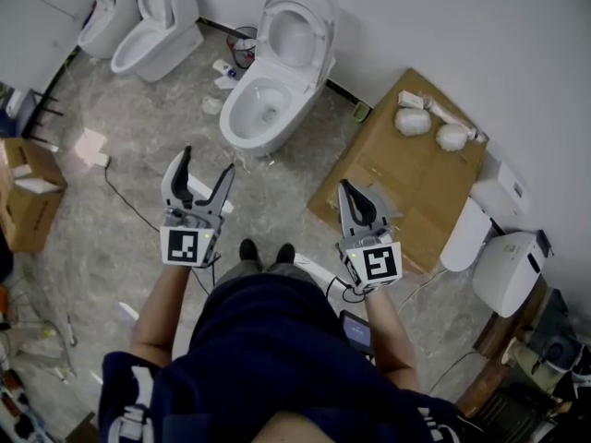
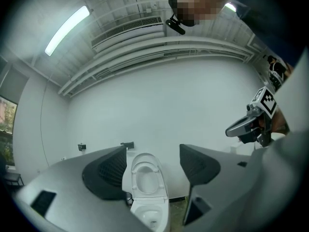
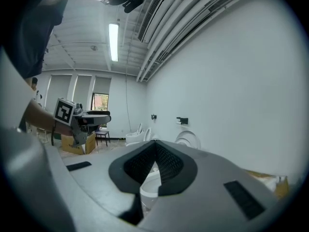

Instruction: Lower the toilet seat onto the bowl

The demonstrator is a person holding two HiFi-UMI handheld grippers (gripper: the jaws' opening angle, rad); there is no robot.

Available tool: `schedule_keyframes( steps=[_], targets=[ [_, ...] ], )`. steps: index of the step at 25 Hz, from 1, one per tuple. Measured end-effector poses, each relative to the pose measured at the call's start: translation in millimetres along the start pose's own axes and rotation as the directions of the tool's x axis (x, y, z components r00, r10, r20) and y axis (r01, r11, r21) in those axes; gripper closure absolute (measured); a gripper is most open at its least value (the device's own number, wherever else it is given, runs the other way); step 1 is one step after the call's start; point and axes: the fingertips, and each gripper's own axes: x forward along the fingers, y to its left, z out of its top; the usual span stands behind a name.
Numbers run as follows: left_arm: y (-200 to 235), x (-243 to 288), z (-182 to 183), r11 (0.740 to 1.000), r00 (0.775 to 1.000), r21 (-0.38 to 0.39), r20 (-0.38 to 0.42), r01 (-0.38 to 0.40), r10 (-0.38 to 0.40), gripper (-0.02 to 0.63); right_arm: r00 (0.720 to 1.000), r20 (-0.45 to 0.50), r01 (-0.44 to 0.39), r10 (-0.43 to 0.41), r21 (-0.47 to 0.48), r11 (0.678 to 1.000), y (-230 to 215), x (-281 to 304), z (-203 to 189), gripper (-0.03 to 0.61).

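Observation:
A white toilet (image 1: 263, 109) stands against the wall ahead, its seat and lid (image 1: 297, 28) raised upright over the open bowl. My left gripper (image 1: 207, 161) hangs in the air short of the bowl's front, open, with nothing between its fingers. In the left gripper view the raised seat (image 2: 145, 177) and the bowl (image 2: 153, 217) show in the gap of the left gripper (image 2: 152, 164). My right gripper (image 1: 348, 187) is shut and empty, off to the right over the cardboard edge. In the right gripper view the right gripper (image 3: 154, 148) has its pads together, and the bowl (image 3: 148, 186) shows below them.
Two more toilets (image 1: 152, 30) stand at the back left. A small bin (image 1: 242, 44) sits beside the toilet. A flat cardboard sheet (image 1: 406, 173) with white bags lies at the right, toilet parts (image 1: 503, 266) beyond it. A cardboard box (image 1: 28, 192) and a cable lie at the left.

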Motion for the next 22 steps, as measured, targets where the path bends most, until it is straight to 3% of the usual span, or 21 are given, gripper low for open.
schedule_keyframes(
  steps=[6,12,22],
  targets=[
    [-11,14,-6,1.0,1.0,0.005,-0.025,-0.016,0.016,0.276,1.0,-0.001,-0.025,0.025,0.001,1.0,-14,-5,-3,0.558],
    [-12,38,-18,1.0,0.998,-0.004,-0.052,0.018,-0.018,0.276,1.0,-0.014,-0.017,0.017,0.003,1.0,-25,-4,-13,0.558],
    [37,117,-37,0.998,0.998,0.017,-0.017,0.066,-0.066,0.276,0.999,-0.016,0.036,-0.036,-0.043,0.998,-36,67,-8,0.558]
  ],
)
